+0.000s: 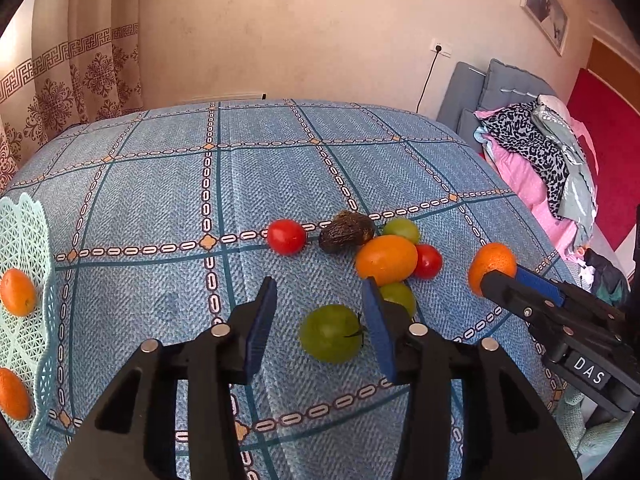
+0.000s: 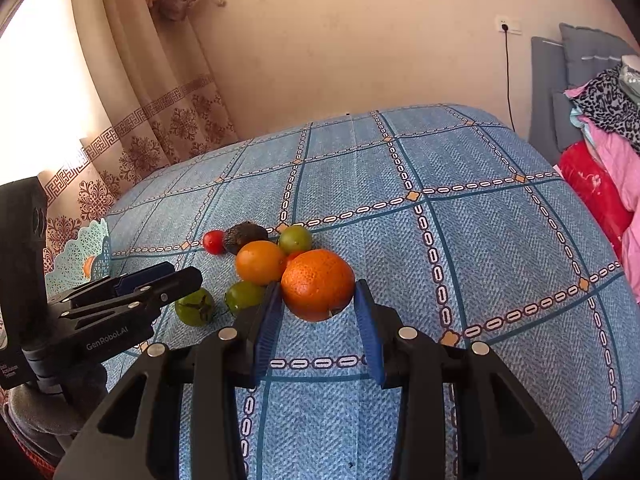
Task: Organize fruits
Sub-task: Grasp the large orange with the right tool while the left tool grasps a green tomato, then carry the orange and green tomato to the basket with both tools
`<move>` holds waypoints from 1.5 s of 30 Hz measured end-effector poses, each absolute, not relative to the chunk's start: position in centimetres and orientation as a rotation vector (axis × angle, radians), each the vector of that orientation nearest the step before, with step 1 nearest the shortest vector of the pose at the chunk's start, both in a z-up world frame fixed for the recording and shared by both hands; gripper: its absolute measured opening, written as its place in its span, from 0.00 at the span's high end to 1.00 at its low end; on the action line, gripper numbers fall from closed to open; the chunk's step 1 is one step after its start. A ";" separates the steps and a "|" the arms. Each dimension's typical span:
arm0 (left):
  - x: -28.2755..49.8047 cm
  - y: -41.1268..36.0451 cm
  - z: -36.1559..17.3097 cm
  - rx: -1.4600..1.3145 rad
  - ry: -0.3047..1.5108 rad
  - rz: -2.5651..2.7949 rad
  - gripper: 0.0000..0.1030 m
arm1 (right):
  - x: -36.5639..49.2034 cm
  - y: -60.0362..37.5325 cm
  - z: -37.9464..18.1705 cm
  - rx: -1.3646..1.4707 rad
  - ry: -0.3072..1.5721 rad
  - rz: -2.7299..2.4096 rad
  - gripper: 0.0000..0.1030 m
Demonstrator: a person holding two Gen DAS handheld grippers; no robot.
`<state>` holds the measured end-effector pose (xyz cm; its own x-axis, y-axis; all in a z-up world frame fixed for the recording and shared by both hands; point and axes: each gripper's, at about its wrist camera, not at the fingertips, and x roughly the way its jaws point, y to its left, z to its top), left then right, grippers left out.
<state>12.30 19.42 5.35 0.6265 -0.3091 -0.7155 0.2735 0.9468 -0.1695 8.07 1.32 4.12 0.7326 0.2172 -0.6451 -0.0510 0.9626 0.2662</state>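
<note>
Presently, an orange (image 2: 317,283) is bracketed, seemingly unpinched, by the right gripper (image 2: 316,300) for basket (image 1: 24,240) transfer; left gripper (image 1: 320,300) held wide beside it.

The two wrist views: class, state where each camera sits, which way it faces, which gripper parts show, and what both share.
Left wrist view: sits on the left gripper, facing along its open fingers over the table at a green tomato; the right gripper enters from the right.
Right wrist view: sits on the right gripper, facing along its fingers flanking an orange; the left gripper shows at left.
Shared: the orange, fruit pile, basket and blue tablecloth.
</note>
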 end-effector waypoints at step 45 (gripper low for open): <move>4.5 17.6 2.2 0.130 0.877 -0.355 0.66 | 8.0 1.4 4.0 0.236 0.740 0.162 0.63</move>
<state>4.48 17.58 2.20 0.5853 -0.2507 -0.7711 0.3565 0.9337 -0.0329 7.95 1.41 4.02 0.7276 0.2285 -0.6469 -0.0630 0.9612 0.2686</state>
